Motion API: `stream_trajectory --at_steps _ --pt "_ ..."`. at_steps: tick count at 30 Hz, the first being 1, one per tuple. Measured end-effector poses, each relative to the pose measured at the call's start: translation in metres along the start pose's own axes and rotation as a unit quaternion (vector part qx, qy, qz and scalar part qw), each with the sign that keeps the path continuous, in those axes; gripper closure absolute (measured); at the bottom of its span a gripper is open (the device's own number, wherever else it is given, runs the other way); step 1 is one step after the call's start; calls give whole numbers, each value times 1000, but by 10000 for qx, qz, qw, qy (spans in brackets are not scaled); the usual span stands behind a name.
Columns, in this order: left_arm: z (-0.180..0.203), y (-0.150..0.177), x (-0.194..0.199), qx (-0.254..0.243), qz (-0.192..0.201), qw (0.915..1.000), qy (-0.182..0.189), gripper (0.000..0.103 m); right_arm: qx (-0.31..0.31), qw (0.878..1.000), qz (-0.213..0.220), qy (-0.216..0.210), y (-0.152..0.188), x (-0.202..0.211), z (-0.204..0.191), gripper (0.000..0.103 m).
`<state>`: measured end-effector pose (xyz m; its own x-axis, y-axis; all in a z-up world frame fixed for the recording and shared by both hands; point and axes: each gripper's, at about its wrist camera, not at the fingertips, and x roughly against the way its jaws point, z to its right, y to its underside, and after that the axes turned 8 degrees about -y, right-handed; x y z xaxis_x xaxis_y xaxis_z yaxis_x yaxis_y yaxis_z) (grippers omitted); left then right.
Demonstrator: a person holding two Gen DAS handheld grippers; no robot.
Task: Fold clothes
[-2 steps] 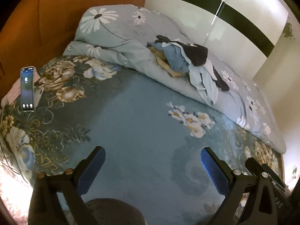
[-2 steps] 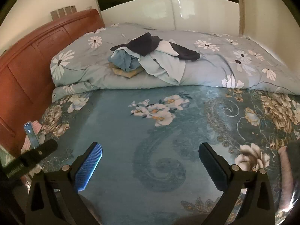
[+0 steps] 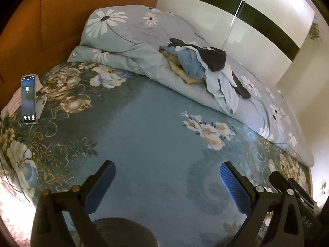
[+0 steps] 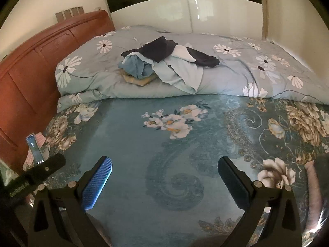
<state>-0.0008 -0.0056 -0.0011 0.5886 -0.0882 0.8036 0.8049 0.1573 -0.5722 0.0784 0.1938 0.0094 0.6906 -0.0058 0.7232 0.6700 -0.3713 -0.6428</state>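
Nearest the lenses, dark rounded shapes at the bottom edge of both views are cut off and cannot be identified, and a blurred pinkish form at the right rim of the right wrist view is too smeared to name. The left gripper [image 3: 167, 182] hangs over the bed with its blue-padded fingers spread wide, holding nothing and touching nothing; the right gripper [image 4: 164, 178] is spread just as wide, equally empty, above the teal floral bedspread [image 4: 131, 144]. Part of the left tool's body shows at the lower left of the right wrist view, its lettering too small to read. Further off, a phone [image 3: 28, 98] with a lit screen lies near the wooden headboard [image 4: 26, 78], its icons unreadable. Beyond, a folded daisy-print quilt [image 4: 246, 76] runs across the bed, and on it sits the pile of clothes [image 4: 162, 61]: dark, pale blue and yellow garments tangled together, individual pieces hard to tell apart.
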Motion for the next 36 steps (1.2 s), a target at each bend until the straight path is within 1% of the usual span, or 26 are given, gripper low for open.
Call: stream_trajectory --at_steps 1,5,7,10,13,17,20,22,27,34,36 --pt "-5 -1 -1 45 -44 10000 21 0 -7 10000 -10 -17 0 0 0 0" --pt "16 3 -5 -186 -105 9996 -175 0 -48 9999 -97 -50 -7 -2 -3 0" --pt "9 -1 -4 -113 -176 9998 14 0 25 10000 -29 -44 -10 -1 -7 0" --pt "9 -11 0 -170 -268 9994 129 0 -52 9997 112 -218 -10 8 -6 0" --pt "12 -19 12 -317 -93 9993 170 0 -71 9995 128 -291 -19 13 -8 0" --pt "16 -35 31 -505 322 9982 57 0 40 9992 297 -263 -25 21 -13 0" --pt "15 -44 42 -489 657 9966 -50 0 36 9978 600 -293 -33 30 -18 0" --pt "13 -47 46 -450 781 9959 -47 0 66 9959 845 -315 -38 38 -19 0" --pt "8 -49 47 -325 905 9953 132 0 204 9889 1411 -423 -53 55 -26 0" --pt "14 -53 45 -420 999 9941 27 0 395 9731 2196 -573 -75 80 -34 0" --pt "14 -55 46 -420 1063 9934 29 0 293 9727 2179 -736 -76 76 -33 0"
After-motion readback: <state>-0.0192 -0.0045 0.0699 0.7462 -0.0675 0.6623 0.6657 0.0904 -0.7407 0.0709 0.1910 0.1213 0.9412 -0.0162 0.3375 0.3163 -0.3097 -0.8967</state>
